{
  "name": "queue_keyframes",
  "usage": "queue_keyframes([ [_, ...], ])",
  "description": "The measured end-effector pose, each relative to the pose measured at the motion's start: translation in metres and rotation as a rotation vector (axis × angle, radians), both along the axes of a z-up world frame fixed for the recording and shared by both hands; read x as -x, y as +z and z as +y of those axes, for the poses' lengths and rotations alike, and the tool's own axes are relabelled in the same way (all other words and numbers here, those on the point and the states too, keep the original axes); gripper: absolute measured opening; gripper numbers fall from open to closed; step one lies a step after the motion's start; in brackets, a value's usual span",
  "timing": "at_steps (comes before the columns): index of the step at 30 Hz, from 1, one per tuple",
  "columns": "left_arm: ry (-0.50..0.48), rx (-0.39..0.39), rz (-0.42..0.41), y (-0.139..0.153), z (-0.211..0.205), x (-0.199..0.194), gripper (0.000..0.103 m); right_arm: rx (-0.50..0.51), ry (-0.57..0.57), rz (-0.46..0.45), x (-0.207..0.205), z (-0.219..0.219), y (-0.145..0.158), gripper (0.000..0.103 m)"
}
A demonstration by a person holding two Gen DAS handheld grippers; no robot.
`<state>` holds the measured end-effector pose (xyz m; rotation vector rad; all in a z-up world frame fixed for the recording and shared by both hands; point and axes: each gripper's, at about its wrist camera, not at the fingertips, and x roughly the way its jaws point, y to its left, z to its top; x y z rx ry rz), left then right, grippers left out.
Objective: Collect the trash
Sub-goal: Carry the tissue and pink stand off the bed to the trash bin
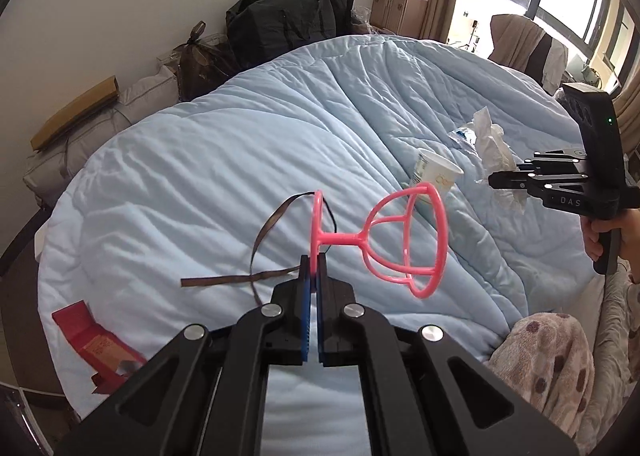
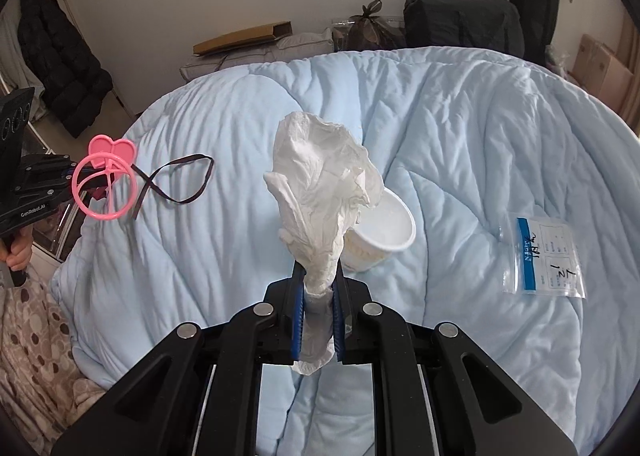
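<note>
My left gripper [image 1: 314, 262] is shut on a pink plastic wire-frame piece [image 1: 400, 240] and holds it above the light blue duvet [image 1: 240, 143]; it also shows in the right wrist view [image 2: 105, 187]. My right gripper [image 2: 319, 276] is shut on a crumpled white tissue [image 2: 320, 183], held above the bed; the tissue also shows in the left wrist view [image 1: 494, 147]. A white paper cup [image 2: 384, 232] lies on its side just behind the tissue. A brown ribbon [image 2: 176, 179] and a zip bag with a blue strip [image 2: 548, 256] lie on the duvet.
A red cardboard box [image 1: 96, 344] lies at the bed's near left edge. A spotted blanket [image 1: 552, 368] sits at the near right. Black bags [image 1: 280, 23], a brown bag and a cardboard box [image 1: 76, 111] line the far wall. A window is at right.
</note>
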<state>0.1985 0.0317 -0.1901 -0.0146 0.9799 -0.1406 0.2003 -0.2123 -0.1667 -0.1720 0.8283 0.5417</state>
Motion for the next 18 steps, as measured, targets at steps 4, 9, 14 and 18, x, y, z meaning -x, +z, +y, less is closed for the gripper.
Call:
queue_keyframes([
  [4, 0.033, -0.028, -0.024, 0.017, 0.027, 0.034, 0.002, -0.013, 0.034, 0.005, 0.019, 0.019, 0.003, 0.010],
  [9, 0.111, -0.061, -0.069, 0.043, 0.072, 0.083, 0.002, -0.062, 0.072, -0.009, 0.043, 0.047, 0.017, 0.010],
  [14, 0.193, -0.079, -0.093, 0.061, 0.119, 0.134, 0.002, -0.082, 0.129, -0.019, 0.063, 0.091, 0.028, 0.010],
  [18, 0.249, -0.082, -0.123, 0.072, 0.153, 0.171, 0.002, -0.049, 0.188, -0.038, 0.077, 0.134, 0.036, 0.010],
])
